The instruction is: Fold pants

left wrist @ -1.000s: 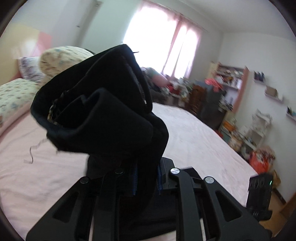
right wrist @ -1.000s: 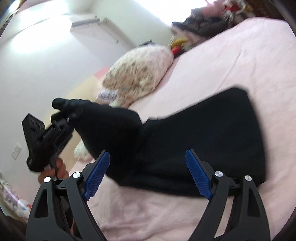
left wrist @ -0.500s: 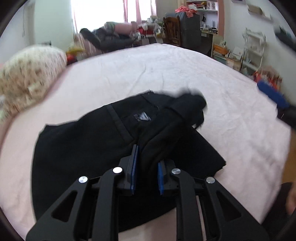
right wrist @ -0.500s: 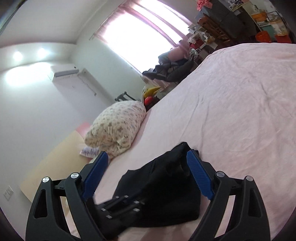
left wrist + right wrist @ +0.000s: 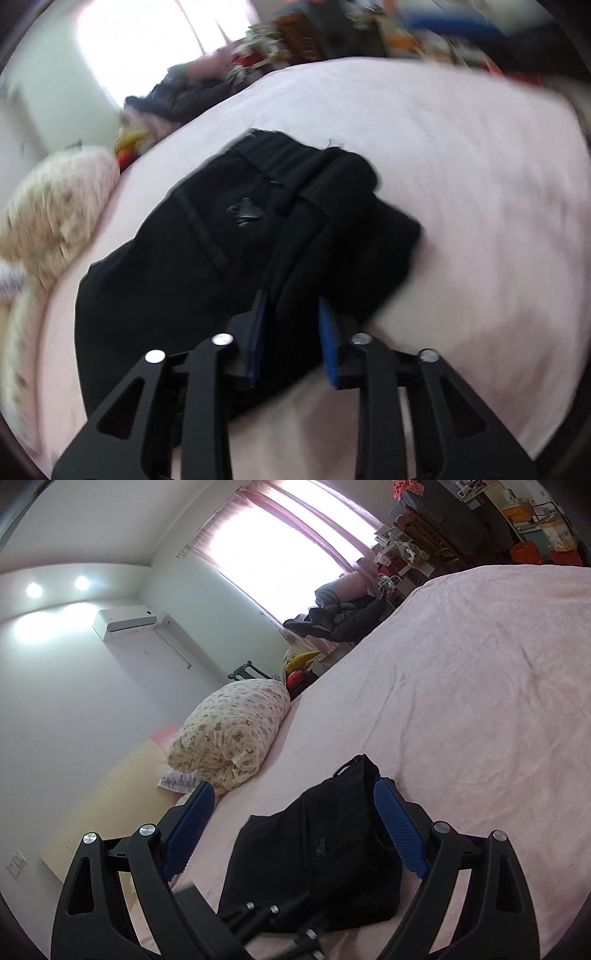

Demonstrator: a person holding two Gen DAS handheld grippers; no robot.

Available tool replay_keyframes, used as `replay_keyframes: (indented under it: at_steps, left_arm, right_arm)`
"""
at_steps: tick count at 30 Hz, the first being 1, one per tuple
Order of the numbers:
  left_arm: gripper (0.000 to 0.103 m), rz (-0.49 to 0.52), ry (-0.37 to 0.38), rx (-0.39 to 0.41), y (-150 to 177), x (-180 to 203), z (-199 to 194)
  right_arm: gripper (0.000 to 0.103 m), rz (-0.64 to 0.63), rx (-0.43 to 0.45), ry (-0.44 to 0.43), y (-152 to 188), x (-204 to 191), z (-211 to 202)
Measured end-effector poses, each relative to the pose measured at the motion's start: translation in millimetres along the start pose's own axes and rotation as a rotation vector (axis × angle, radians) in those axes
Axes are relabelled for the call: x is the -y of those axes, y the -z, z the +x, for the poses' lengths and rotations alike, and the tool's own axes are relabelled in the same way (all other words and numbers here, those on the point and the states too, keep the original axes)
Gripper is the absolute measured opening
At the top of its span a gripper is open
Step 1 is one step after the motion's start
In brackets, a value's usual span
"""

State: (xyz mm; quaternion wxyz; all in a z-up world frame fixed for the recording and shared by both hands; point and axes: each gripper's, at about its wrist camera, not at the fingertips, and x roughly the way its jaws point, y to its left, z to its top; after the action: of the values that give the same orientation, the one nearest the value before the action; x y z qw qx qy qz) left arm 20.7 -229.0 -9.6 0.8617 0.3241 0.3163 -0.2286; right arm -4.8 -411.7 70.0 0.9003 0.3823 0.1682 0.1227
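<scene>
Honestly, my left claw [image 5: 291,328] pinches a thick fold of the black cotton pants [image 5: 207,258] lying on the pink bed [image 5: 480,184]; my right claw [image 5: 295,830] hangs wide above. Letting go carelessly could let that bunched fold spring open.

Black pants [image 5: 207,266] — pink bedspread [image 5: 461,686] — floral-print pillow [image 5: 232,731].

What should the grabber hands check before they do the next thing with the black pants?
1. Pants lying on the pink bed: ok.
2. Folded into a compact bundle: ok, though the top layer looks bunched.
3. Left gripper let go of the fabric: cannot tell; cloth sits between its blue pads.
4. Right gripper open and empty: ok.
5. Floral pillow apart from the pants: ok.
</scene>
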Motion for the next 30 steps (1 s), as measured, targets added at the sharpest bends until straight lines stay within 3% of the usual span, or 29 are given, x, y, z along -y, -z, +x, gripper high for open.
replay_keyframes:
  at_steps: [1,2,3,5,8,11,13,15,17,21,24,30]
  left_arm:
    - [0.035,0.058,-0.048,0.035,4.7,11.2,-4.5]
    - [0.055,0.071,-0.026,0.059,6.8,14.9,-9.4]
    - [0.066,0.061,0.000,0.074,7.4,14.9,-13.7]
    - [0.067,0.022,0.038,0.117,8.7,9.3,-28.0]
    - [0.090,-0.019,0.049,0.211,14.1,-8.1,-58.2]
    - [0.101,-0.125,0.083,0.282,21.4,-42.9,-86.0]
    - [0.101,-0.272,0.112,0.291,31.6,-83.6,-95.4]
    - [0.101,-0.404,0.147,0.285,43.2,-117.1,-94.1]
    - [0.101,-0.590,0.148,0.252,64.5,-159.8,-83.9]
    - [0.101,-0.771,0.129,0.188,84.9,-197.5,-62.8]
    - [0.101,-0.804,0.079,0.142,88.5,-200.6,-54.2]
    - [0.101,-0.772,0.102,0.068,81.3,-185.5,-27.7]
  right_arm:
    - [0.090,0.000,-0.006,0.008,0.9,1.2,1.8]
    - [0.090,0.000,-0.014,0.014,2.4,2.3,4.0]
    - [0.090,0.002,-0.027,0.020,3.7,4.3,8.2]
    - [0.090,0.006,-0.045,0.022,6.1,7.0,14.1]
    - [0.090,-0.002,-0.064,0.017,7.7,8.3,22.2]
    - [0.090,-0.052,-0.100,-0.029,9.5,-0.5,34.0]
    - [0.090,-0.073,-0.149,-0.086,13.8,-8.6,44.1]
    - [0.090,-0.140,-0.199,-0.086,23.8,-21.2,57.5]
    - [0.090,-0.230,-0.244,-0.026,37.3,-32.1,72.0]
    - [0.090,-0.363,-0.325,0.111,69.2,-42.0,99.5]
    - [0.090,-0.460,-0.320,0.188,83.1,-50.3,105.1]
    - [0.090,-0.567,-0.368,0.322,102.7,-51.1,118.0]
